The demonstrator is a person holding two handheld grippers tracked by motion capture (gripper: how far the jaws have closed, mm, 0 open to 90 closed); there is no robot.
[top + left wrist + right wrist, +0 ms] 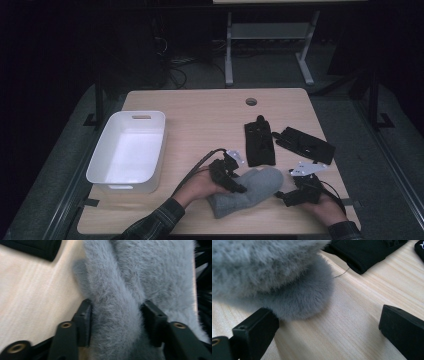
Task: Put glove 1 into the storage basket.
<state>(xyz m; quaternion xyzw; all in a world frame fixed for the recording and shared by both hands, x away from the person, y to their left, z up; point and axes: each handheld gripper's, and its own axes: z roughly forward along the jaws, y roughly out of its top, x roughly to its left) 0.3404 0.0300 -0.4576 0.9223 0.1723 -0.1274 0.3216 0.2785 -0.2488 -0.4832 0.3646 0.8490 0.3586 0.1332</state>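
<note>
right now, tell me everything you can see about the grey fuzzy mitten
The grey mitten is soft and fluffy, fleece-like, lying flat near the table's front edge, rounded tip towards the black gloves. The left tongs squeeze a raised fold of it between both pads. The right tongs stand open at its rounded end, one pad against the fuzz.

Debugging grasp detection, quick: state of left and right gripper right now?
Left gripper: closed on a fold of the grey fuzzy mitten, pads pressing both sides.
Right gripper: open, holding nothing; the mitten's edge is at one jaw.
</note>
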